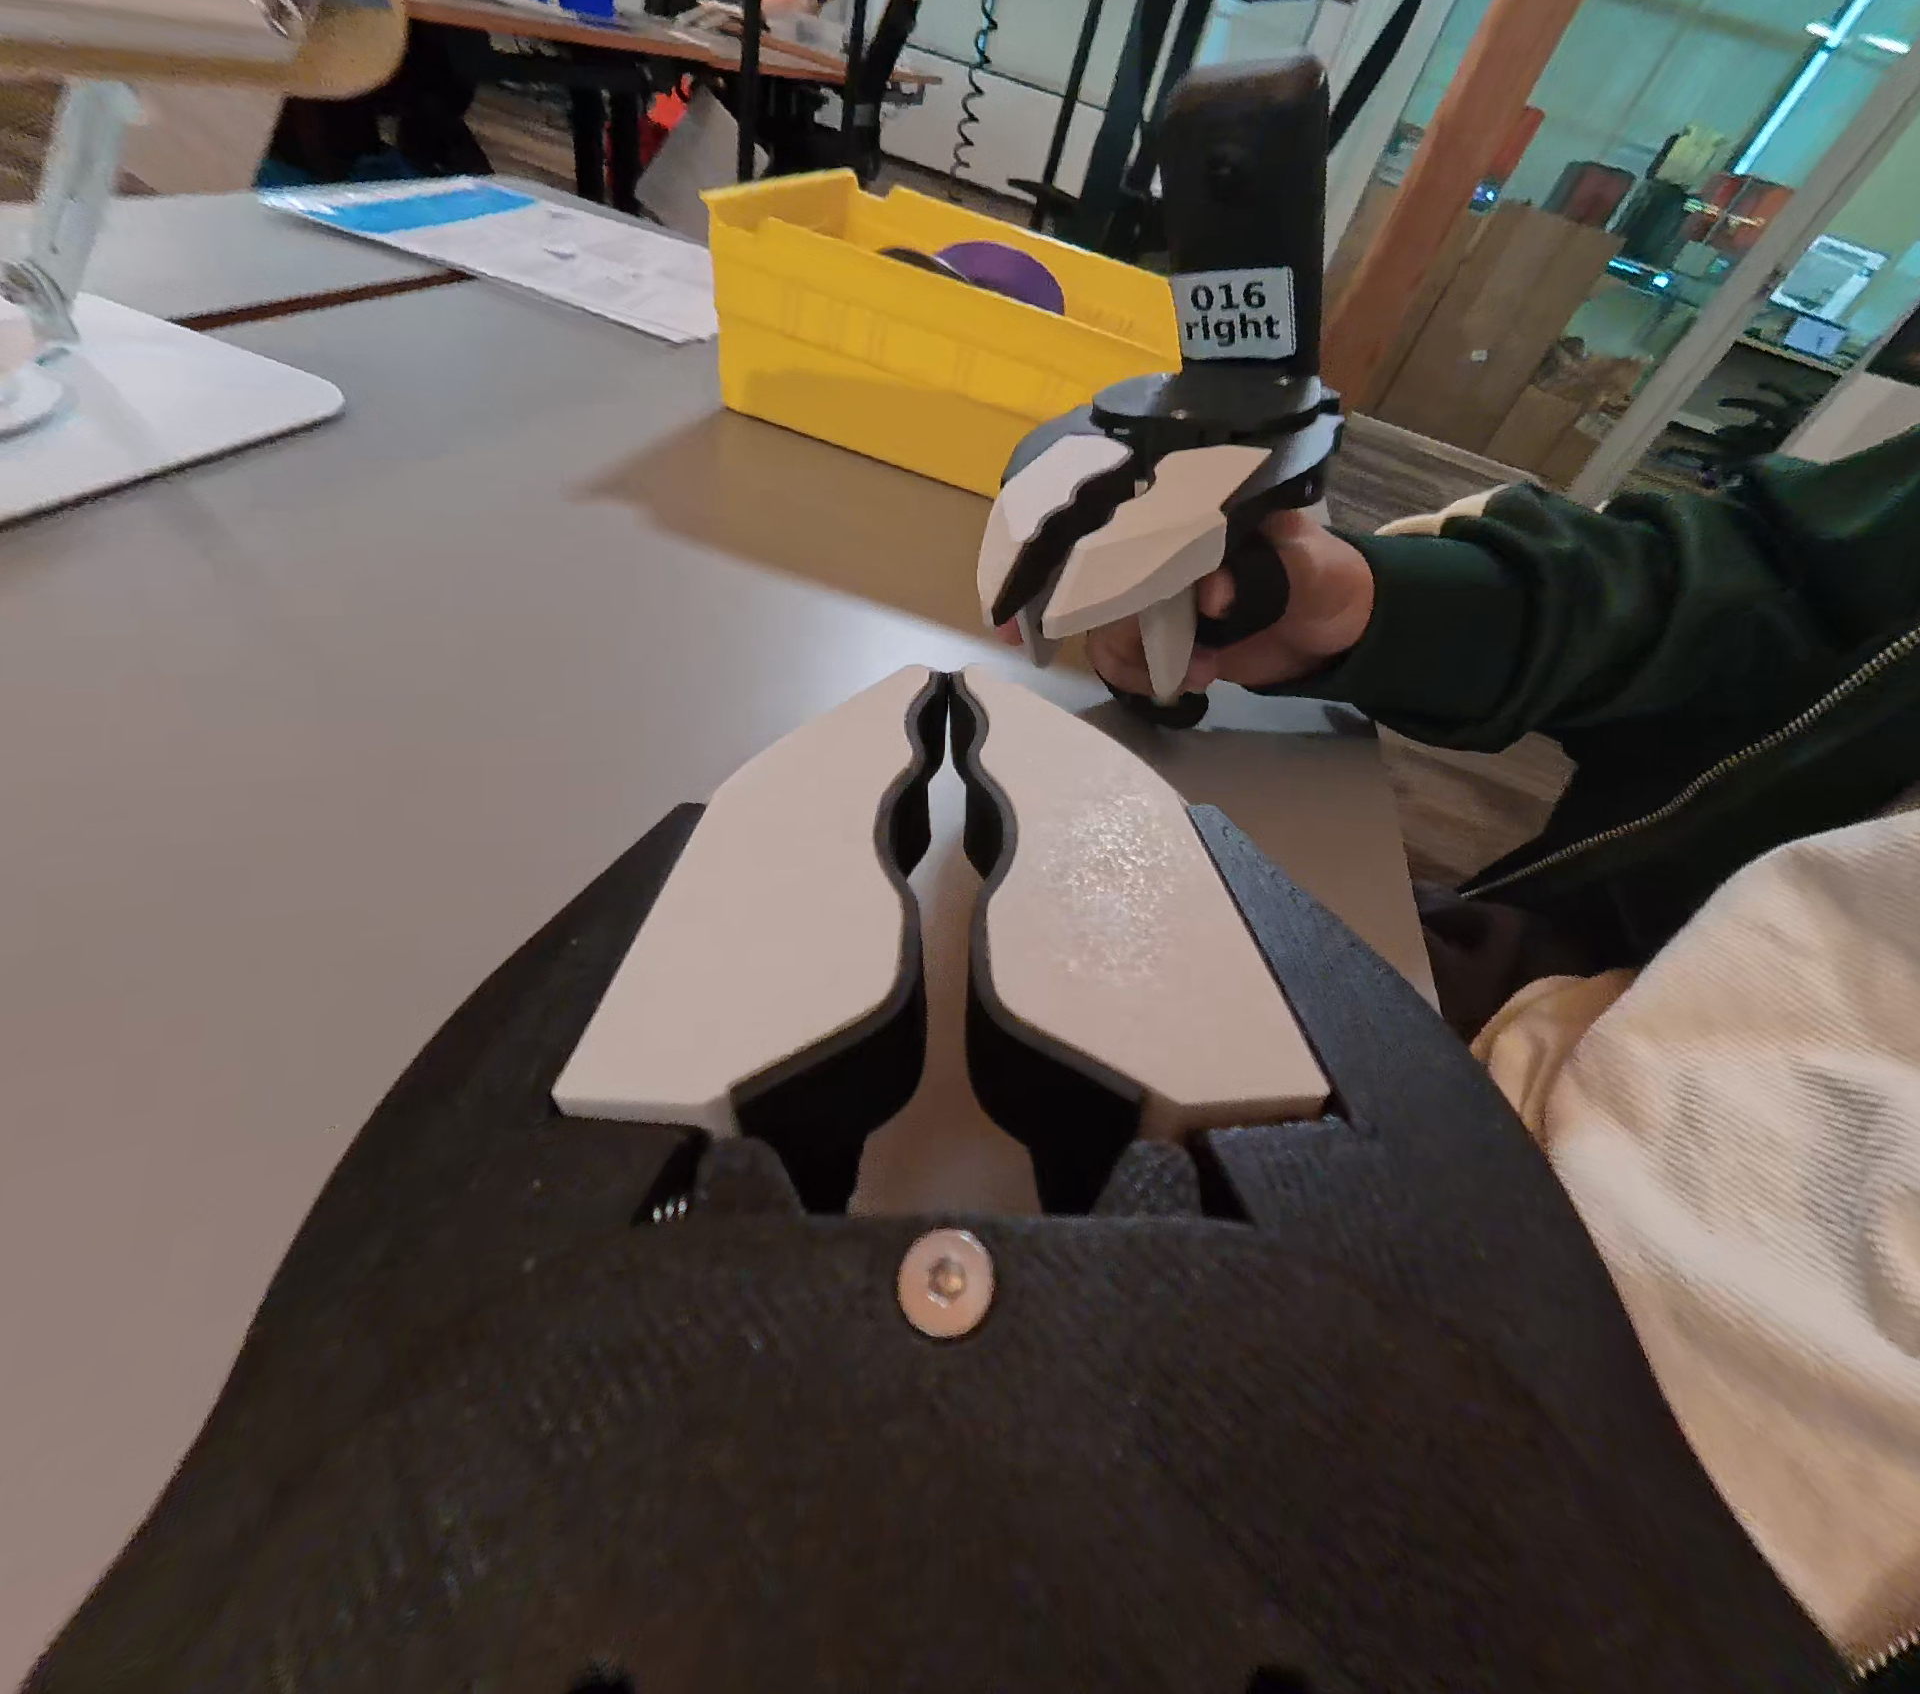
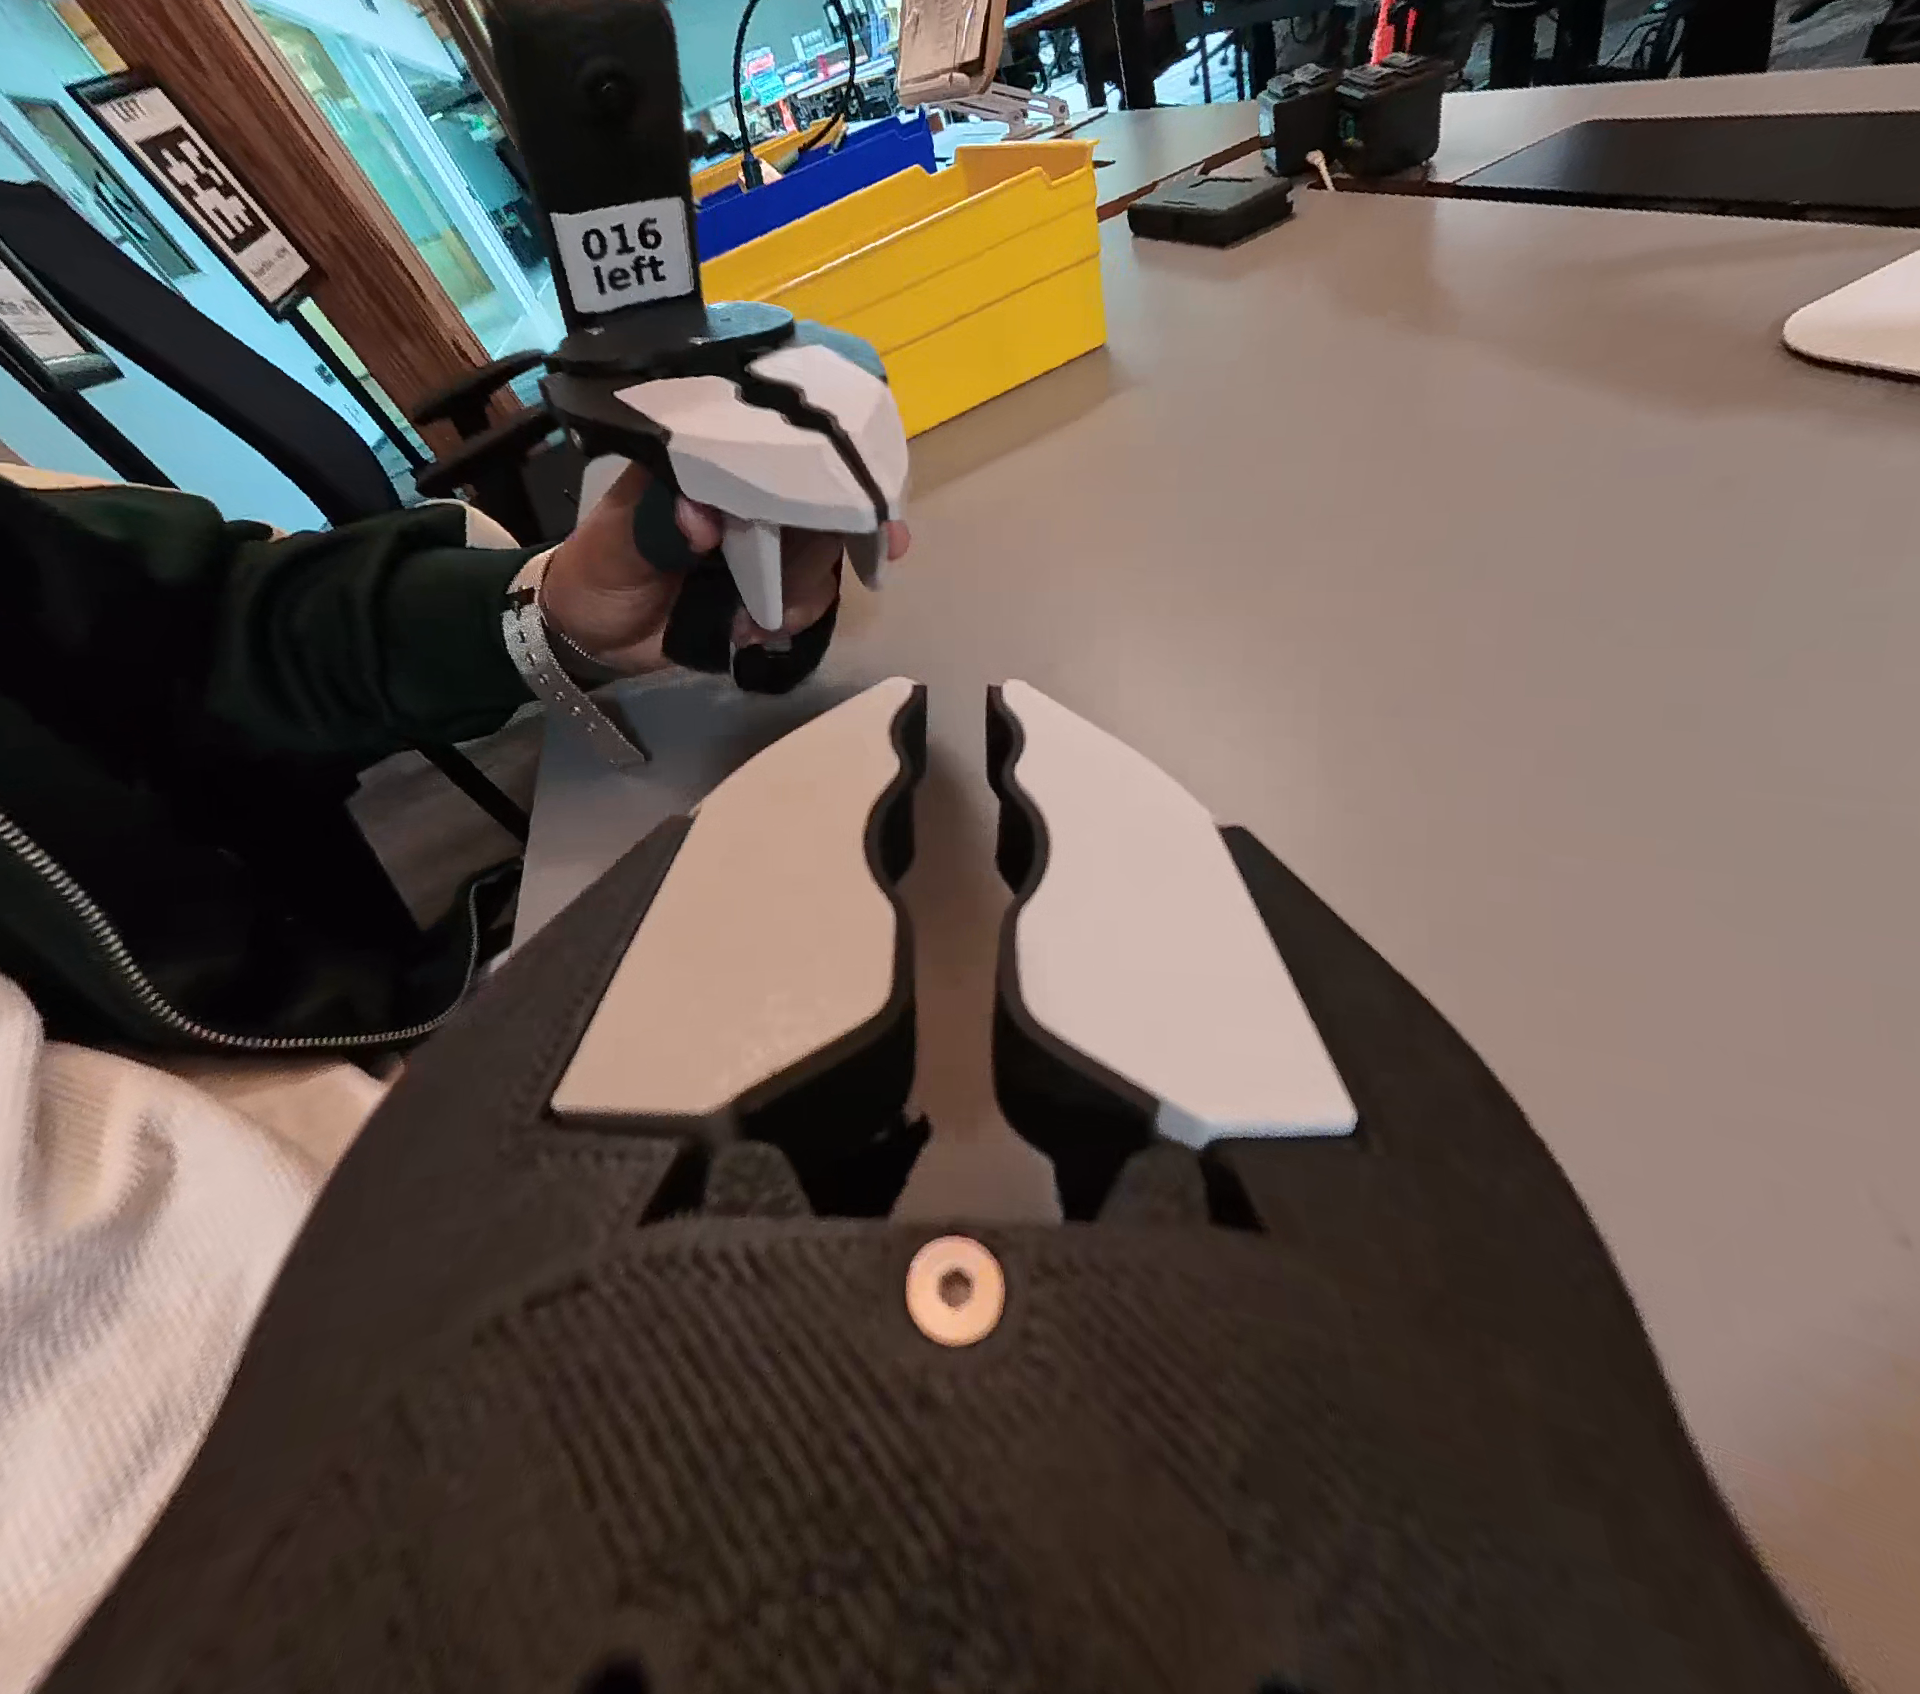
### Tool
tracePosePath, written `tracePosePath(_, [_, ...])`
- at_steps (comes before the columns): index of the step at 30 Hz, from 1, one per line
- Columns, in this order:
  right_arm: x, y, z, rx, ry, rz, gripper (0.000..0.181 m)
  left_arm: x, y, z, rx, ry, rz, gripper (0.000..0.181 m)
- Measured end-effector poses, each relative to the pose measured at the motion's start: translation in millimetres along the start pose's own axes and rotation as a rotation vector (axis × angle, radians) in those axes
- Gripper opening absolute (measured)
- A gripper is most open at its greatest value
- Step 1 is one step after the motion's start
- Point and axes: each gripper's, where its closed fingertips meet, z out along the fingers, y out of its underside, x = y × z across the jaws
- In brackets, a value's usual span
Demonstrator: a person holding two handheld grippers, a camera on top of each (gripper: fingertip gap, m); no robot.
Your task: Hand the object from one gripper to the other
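Note:
My left gripper (image 1: 948,686) is shut and holds nothing, low over the grey table (image 1: 416,657). It also shows in the right wrist view (image 2: 881,541), held by a hand, jaws together. My right gripper (image 2: 954,694) is open by a narrow gap with nothing in it. It also shows in the left wrist view (image 1: 1023,621), held by a hand at the table's right edge. The two grippers are side by side and apart. A purple round object (image 1: 1003,273) lies in a yellow bin (image 1: 883,366) beyond both grippers, next to a dark object (image 1: 914,257).
A white stand base (image 1: 156,397) and a printed sheet (image 1: 499,242) lie at the left. In the right wrist view the yellow bin (image 2: 935,273) sits before a blue bin (image 2: 831,169). A flat black box (image 2: 1210,208) and black chargers (image 2: 1351,117) stand farther back. The gap from one gripper's tips to the other's is roughly 6 cm.

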Motion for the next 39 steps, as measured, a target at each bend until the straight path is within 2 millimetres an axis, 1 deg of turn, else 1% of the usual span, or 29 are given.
tracePosePath(3, [-1, -1, 0, 0.008, 0.001, 0.006, 0.012, -9, -17, -14, 0.046, -0.027, -0.018, 0.003])
tracePosePath(4, [-3, -1, 0, 0.012, -0.009, 0.013, 0.012, -15, -25, -22, 0.074, -0.039, -0.046, 0.004])
tracePosePath(6, [-8, 1, 2, 0.008, -0.032, 0.026, 0.014, -26, -51, -45, 0.152, -0.075, -0.106, 0.006])
tracePosePath(8, [-13, 3, 4, -0.004, -0.044, 0.016, 0.014, -36, -83, -77, 0.195, -0.142, -0.116, 0.009])
tracePosePath(10, [-16, 5, 6, -0.018, -0.046, -0.006, 0.015, -58, -106, -118, 0.16, -0.315, -0.081, 0.013])
tracePosePath(12, [-18, 6, 7, -0.031, -0.048, -0.022, 0.015, -78, -120, -166, 0.115, -0.465, -0.051, 0.016])
tracePosePath(13, [-18, 7, 7, -0.036, -0.049, -0.026, 0.015, -89, -123, -191, 0.106, -0.534, -0.046, 0.016])
tracePosePath(15, [-18, 8, 8, -0.045, -0.048, -0.028, 0.015, -116, -119, -242, 0.106, -0.657, -0.089, 0.016])
tracePosePath(17, [-17, 8, 9, -0.046, -0.044, -0.02, 0.015, -148, -100, -288, 0.109, -0.762, -0.195, 0.019])
tracePosePath(19, [-15, 7, 8, -0.04, -0.038, -0.012, 0.015, -181, -71, -323, 0.068, -0.822, -0.319, 0.02])
tracePosePath(21, [-14, 6, 7, -0.032, -0.03, -0.007, 0.015, -205, -37, -343, -0.06, -0.84, -0.387, 0.02])
tracePosePath(22, [-13, 6, 7, -0.03, -0.026, -0.005, 0.015, -213, -24, -350, -0.121, -0.842, -0.402, 0.021])
tracePosePath(23, [-13, 6, 7, -0.029, -0.021, -0.003, 0.015, -217, -18, -351, -0.143, -0.812, -0.402, 0.021])
tracePosePath(26, [-10, 7, 9, -0.04, -0.007, 0.004, 0.015, -223, -11, -347, -0.149, -0.726, -0.424, 0.023])
tracePosePath(27, [-9, 8, 9, -0.046, -0.003, 0.007, 0.014, -225, -7, -345, -0.178, -0.72, -0.406, 0.023])
tracePosePath(30, [-7, 10, 11, -0.062, 0.007, 0.019, 0.014, -234, 15, -339, -0.339, -0.759, -0.406, 0.026])
tracePosePath(33, [-5, 11, 12, -0.067, 0.013, 0.034, 0.013, -240, 32, -322, -0.39, -0.756, -0.48, 0.04])
tracePosePath(36, [-2, 9, 10, -0.054, 0.018, 0.052, 0.013, -247, 47, -306, -0.423, -0.771, -0.511, 0.061])
tracePosePath(37, [-2, 8, 10, -0.048, 0.02, 0.057, 0.013, -249, 53, -304, -0.46, -0.788, -0.503, 0.065])
tracePosePath(39, [-1, 7, 8, -0.034, 0.023, 0.06, 0.014, -254, 64, -303, -0.536, -0.829, -0.479, 0.065])
